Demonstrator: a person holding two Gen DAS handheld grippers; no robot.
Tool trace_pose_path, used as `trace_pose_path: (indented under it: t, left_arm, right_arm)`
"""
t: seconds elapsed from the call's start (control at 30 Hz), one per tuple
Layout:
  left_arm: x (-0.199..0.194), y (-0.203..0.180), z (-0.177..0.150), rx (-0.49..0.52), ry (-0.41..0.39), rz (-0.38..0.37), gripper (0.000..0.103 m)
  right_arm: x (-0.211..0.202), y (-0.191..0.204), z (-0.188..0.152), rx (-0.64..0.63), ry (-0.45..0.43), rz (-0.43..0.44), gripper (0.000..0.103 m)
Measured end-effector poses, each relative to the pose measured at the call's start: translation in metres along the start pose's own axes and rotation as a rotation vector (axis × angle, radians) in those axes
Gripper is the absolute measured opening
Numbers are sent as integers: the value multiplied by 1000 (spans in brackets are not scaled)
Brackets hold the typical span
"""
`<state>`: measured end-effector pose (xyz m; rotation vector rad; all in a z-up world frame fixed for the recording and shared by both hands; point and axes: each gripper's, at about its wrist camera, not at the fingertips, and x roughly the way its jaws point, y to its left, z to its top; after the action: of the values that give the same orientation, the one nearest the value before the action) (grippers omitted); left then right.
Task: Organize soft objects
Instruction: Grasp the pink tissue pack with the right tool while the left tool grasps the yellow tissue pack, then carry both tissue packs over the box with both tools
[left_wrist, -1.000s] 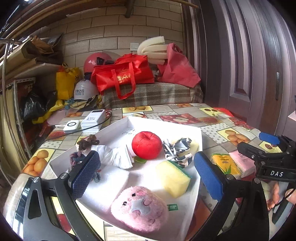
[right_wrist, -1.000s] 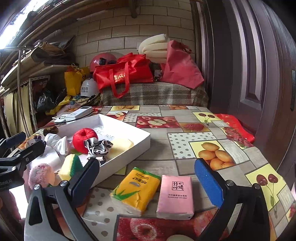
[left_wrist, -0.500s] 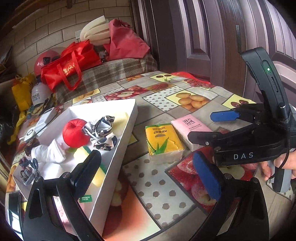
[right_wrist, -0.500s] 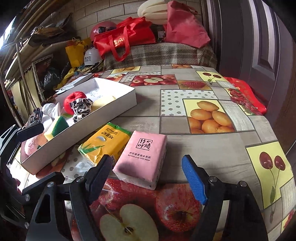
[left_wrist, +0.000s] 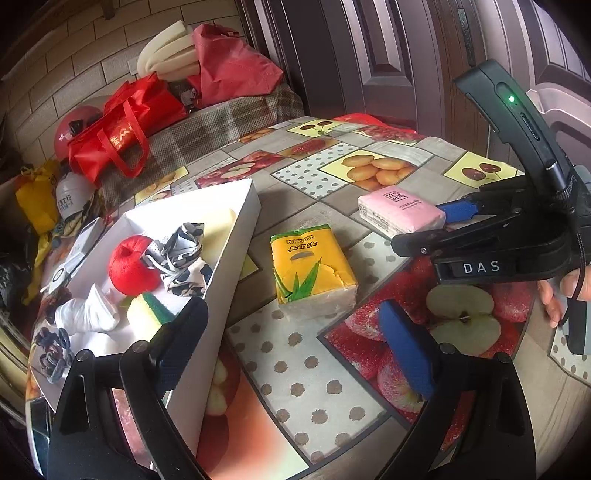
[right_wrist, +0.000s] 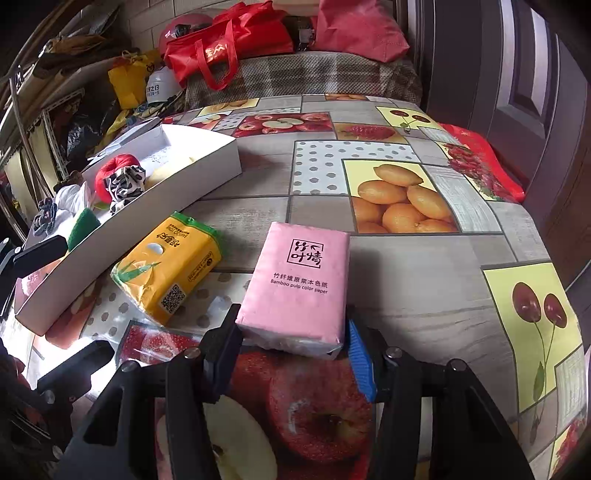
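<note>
Your right gripper (right_wrist: 291, 350) has been closing; its jaws now flank the pink rectangular tissue pack (right_wrist: 301, 284), lying right of the white cardboard tray (right_wrist: 155, 206). Contact unclear. Your left gripper (left_wrist: 295, 332) hangs released.

Tablecloth (right_wrist: 424, 295): fruit squares, grey wood-look panels, dotted patches. Behind the table, a bench (right_wrist: 314, 77) under plaid cover. On it, a red tote (right_wrist: 229, 40) with gold print, a red cloth bag (left_wrist: 232, 66), and rolled foam (left_wrist: 166, 55) tucked against that bag. Left of the tote, a red helmet (left_wrist: 70, 125), a white helmet (right_wrist: 160, 86) and a yellow bag (right_wrist: 127, 83), close together. Brick wall (left_wrist: 74, 70) behind. Dark panelled door (left_wrist: 369, 55) to the right. White device (left_wrist: 61, 273) on the table's left edge.
</note>
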<state>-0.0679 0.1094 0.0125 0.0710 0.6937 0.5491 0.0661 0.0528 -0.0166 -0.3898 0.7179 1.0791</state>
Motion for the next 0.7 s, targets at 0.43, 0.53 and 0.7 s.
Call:
trace_pose_path:
  t: [0.43,0.53,0.7]
  left_arm:
    - [59,-17,28,-7,151,23,50]
    - [51,-18,27,0,117,14,49]
    - [5,-13,24,-34,-116,28,49]
  right_arm:
    - [-3,-18,0,62,-10,42,54]
    - [-4,-18,0,74,-18,55,53]
    - [-17,-22,-2,104,-88,59,53]
